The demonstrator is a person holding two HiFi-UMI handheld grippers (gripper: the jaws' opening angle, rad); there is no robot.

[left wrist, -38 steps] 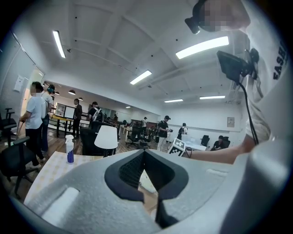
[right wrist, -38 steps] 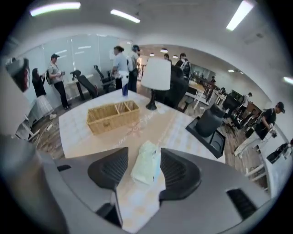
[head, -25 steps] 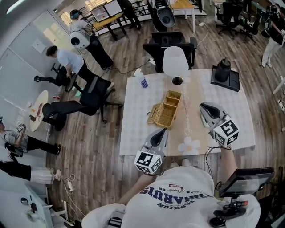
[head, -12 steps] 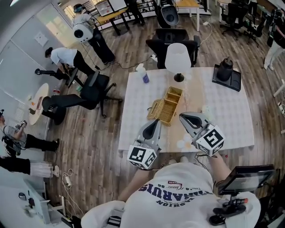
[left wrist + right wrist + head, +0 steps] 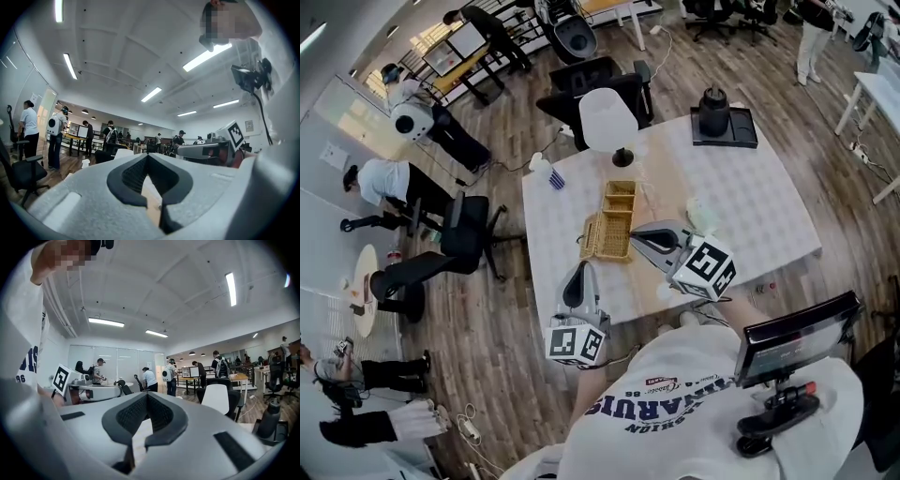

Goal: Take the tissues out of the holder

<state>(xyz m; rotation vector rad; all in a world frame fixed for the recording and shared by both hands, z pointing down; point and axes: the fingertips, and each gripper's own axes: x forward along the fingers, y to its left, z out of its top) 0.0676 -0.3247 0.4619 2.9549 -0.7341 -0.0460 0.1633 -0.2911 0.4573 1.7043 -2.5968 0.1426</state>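
— State of the left tool [image 5: 578,274]?
— Pressed together, tips meeting, nothing pinched. Hangs level over the near left part of the tabletop [image 5: 759,216], close to the holder [image 5: 612,230] but apart from it.
— And the right tool [image 5: 637,234]?
— Likewise pressed together, with nothing between the pads. Hovers just beside the holder's right side, over a beige runner [image 5: 649,199], pointing level.
— Whereabouts of the holder?
— Mid-tabletop, at the runner's left edge. Woven, pale brown, split into compartments, long side running away from the two tools.
— Any sign of the tissues?
— Hard to say inside the holder: too small in the head view. To the right of the right tool, though, a pale crumpled heap [image 5: 701,214] on the tabletop; cannot tell whether tissue.
— Anything else up there?
— Beyond the holder, a lamp [image 5: 609,120] with a white shade. At the far right corner, a dark jug [image 5: 714,108] on a dark tray [image 5: 741,139]. At the far left corner, a small bottle [image 5: 549,174].
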